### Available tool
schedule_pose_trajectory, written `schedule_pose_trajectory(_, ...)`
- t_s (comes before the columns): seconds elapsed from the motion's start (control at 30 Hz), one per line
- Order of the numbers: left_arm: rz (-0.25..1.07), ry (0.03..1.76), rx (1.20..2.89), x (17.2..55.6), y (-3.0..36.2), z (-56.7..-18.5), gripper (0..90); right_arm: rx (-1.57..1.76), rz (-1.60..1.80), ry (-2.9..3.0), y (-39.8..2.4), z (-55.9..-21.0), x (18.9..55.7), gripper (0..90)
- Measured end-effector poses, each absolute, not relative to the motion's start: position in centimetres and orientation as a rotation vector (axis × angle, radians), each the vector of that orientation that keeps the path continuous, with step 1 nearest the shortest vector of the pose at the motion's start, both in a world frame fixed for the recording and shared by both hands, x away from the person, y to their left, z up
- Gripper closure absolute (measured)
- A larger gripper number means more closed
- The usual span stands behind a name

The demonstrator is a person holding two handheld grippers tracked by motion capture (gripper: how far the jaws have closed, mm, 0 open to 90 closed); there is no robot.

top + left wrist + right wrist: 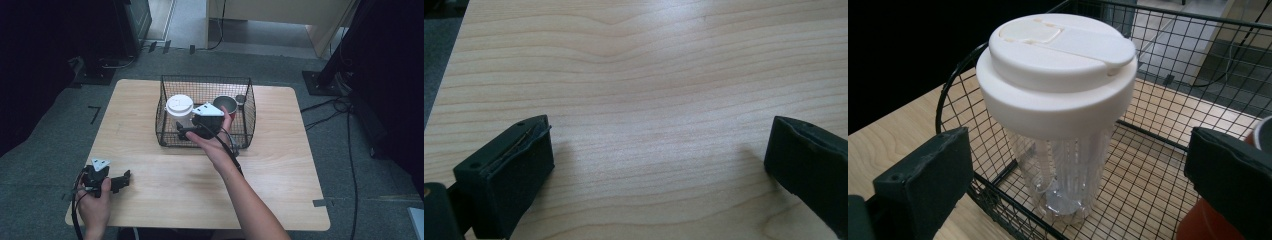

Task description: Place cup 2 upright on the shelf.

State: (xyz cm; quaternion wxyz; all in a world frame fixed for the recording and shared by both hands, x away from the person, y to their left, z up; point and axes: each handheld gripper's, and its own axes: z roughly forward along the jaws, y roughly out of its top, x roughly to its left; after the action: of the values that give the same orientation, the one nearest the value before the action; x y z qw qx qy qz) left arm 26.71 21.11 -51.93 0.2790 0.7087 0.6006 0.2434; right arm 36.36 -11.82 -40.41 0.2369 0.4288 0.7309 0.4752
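A clear plastic tumbler [179, 111] with a white lid stands upright in the left part of a black wire basket [250, 120] at the table's far middle. A red cup [225, 104] stands to its right in the same basket. My right gripper [181, 131] reaches over the basket's near wall, low beside the tumbler. In the right gripper view its jaws stand open on either side of the tumbler [1063, 75] without touching it, and the red cup [1203, 220] is by the right jaw. My left gripper [121, 181] rests open near the table's front left corner, over bare wood [649, 75].
A small dark round object [240, 99] sits in the basket's far right corner. The wooden table [280, 175] has bare room in front of the basket and on both sides. Cables [345, 115] and black stands [320, 80] are on the floor around it.
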Motion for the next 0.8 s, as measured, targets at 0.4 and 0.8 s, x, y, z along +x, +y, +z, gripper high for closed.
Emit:
schedule_pose_trajectory(0.4, 0.654, 1.611, 1.902, 26.7, 21.1, -51.9, 0.0, 1.168, 1.310, 1.962, -14.5, -39.8, 34.5, 0.0)
schedule_pose_trajectory(0.8, 0.654, 1.611, 1.902, 26.7, 21.1, -51.9, 0.0, 1.190, 1.277, 1.911, -17.8, -40.2, 33.3, 0.0)
